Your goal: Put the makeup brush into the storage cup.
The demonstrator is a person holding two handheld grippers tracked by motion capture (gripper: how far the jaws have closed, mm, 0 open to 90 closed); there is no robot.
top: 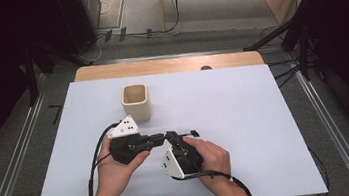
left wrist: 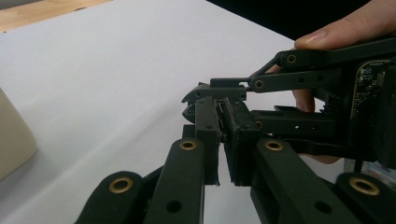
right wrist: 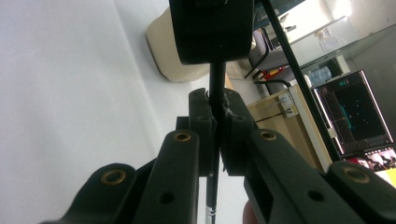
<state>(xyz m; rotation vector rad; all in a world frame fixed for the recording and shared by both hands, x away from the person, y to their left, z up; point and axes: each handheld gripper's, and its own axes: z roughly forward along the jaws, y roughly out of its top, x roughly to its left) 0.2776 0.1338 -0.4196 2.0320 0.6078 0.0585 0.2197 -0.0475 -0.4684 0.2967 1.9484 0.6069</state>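
Near the middle of the white table (top: 245, 119), both hand-held grippers meet tip to tip. A thin black pen (top: 190, 133) lies level between them, its tail sticking out to the right. My right gripper (top: 171, 137) is shut on the pen's shaft (right wrist: 216, 79), which runs up between its pads (right wrist: 217, 109). My left gripper (top: 166, 135) comes in from the left and is shut on the pen's other end; its jaws (left wrist: 223, 116) stand pressed together against a thin sliver. Its black fingers (right wrist: 212, 28) cover that end in the right gripper view. A beige square cup (top: 136, 102) stands upright just behind the left gripper.
A strip of bare wood (top: 168, 65) shows along the table's back edge. Dark stands and cables flank the table on both sides. The cup (left wrist: 11, 140) sits close to the left gripper's left side. A lit monitor (right wrist: 352, 112) stands beyond the table.
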